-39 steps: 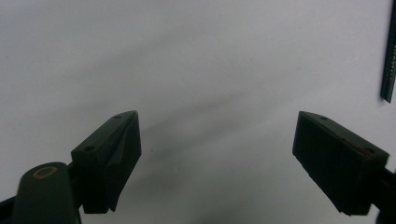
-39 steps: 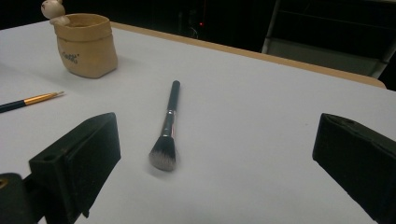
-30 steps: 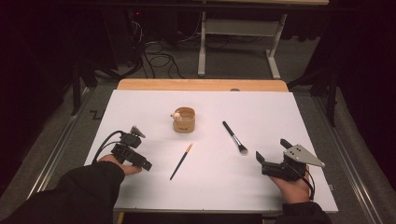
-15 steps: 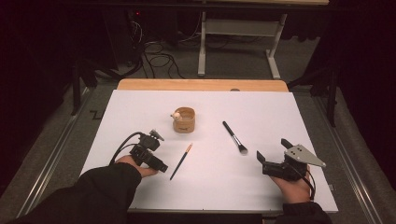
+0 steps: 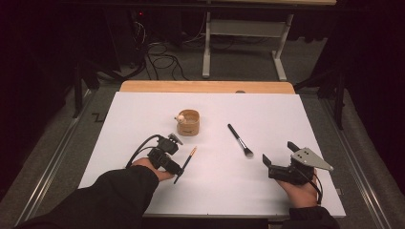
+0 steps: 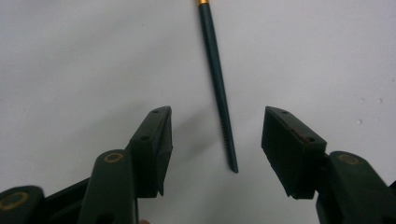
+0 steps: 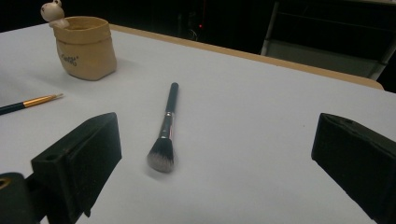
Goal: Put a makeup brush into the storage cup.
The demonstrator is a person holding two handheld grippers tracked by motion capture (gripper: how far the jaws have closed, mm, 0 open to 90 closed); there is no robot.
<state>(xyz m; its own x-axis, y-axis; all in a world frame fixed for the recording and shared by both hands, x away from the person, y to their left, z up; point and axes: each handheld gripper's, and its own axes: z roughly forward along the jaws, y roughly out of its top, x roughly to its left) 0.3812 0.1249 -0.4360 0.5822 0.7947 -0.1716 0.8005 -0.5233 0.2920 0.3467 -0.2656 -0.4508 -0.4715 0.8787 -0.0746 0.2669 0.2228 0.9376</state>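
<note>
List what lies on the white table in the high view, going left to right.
left gripper → thin paintbrush → tan cup → makeup brush → right gripper

thin dark paintbrush (image 6: 218,74), gold ferrule, flat on white table (image 5: 143,114)
</note>
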